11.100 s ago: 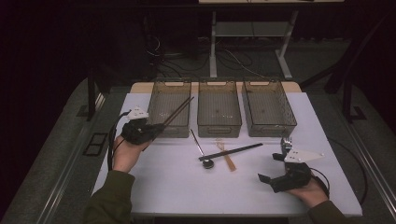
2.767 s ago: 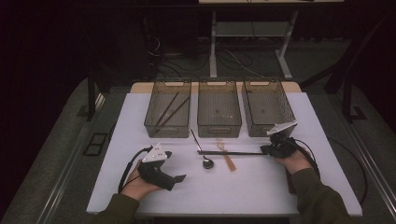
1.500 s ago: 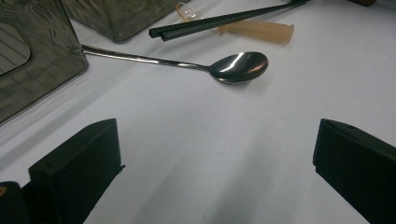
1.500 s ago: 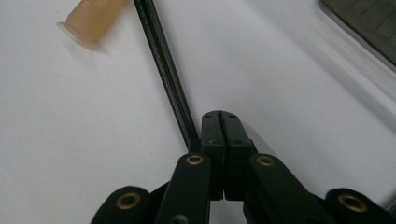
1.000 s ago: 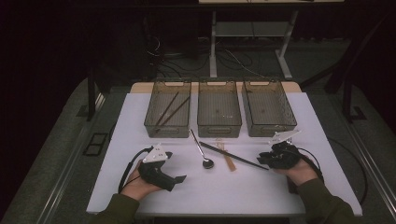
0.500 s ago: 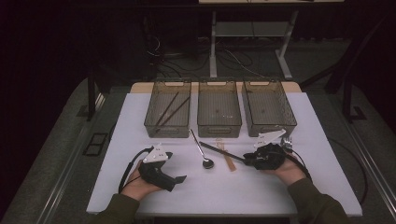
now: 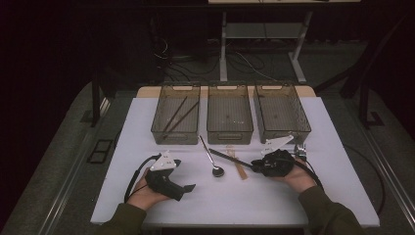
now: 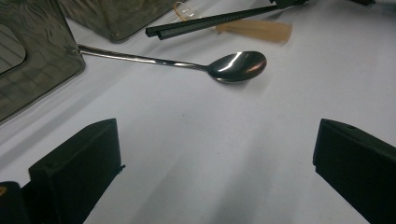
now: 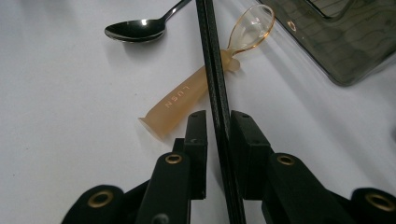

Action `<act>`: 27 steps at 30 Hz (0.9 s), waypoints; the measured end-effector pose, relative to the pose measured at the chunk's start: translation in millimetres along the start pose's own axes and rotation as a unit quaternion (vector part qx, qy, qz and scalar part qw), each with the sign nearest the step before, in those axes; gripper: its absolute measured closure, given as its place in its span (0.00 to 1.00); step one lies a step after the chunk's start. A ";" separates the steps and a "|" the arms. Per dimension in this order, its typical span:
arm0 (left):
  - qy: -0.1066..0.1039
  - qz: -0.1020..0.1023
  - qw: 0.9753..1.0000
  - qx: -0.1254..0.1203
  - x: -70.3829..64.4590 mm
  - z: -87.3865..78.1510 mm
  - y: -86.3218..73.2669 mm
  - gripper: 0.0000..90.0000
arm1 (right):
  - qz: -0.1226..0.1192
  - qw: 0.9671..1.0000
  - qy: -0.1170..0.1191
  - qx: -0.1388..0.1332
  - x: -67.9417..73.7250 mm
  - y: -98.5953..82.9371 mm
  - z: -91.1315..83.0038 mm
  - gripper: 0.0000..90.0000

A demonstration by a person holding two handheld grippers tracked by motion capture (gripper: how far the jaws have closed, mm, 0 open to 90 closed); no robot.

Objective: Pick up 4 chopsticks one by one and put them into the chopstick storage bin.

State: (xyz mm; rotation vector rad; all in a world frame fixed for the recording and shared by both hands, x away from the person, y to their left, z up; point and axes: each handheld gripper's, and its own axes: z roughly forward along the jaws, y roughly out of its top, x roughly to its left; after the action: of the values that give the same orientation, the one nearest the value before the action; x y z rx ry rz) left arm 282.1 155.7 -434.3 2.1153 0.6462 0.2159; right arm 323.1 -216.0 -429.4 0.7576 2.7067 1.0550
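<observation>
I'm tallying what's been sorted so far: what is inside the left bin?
The left bin holds two dark chopsticks lying slantwise on its floor. Its tinted near wall blurs the front strip, so anything small there can't be told.

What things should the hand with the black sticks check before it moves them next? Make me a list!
1. Right gripper shut on the black chopsticks: ok, both jaws press the pair.
2. Both sticks held together: ok, they lie side by side between the jaws.
3. Left bin has room: ok, two chopsticks lie in it already and bare floor remains.
4. Way past the amber plastic spoon: cannot tell, the sticks cross over it and may touch.
5. Metal spoon out of the way: ok, it lies apart from the sticks.
6. Left gripper clear: ok, open over bare table.
</observation>
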 end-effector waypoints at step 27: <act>0.000 0.000 1.000 0.000 -0.1 -0.3 0.0 0.00 | -0.019 0.999 0.006 0.028 3.8 -2.3 15.8 0.89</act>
State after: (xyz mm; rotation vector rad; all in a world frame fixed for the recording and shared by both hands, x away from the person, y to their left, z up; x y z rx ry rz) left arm 281.9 155.8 -434.1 2.1157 0.6453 0.2158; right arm 323.6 -206.2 -442.5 0.7076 2.7612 0.9823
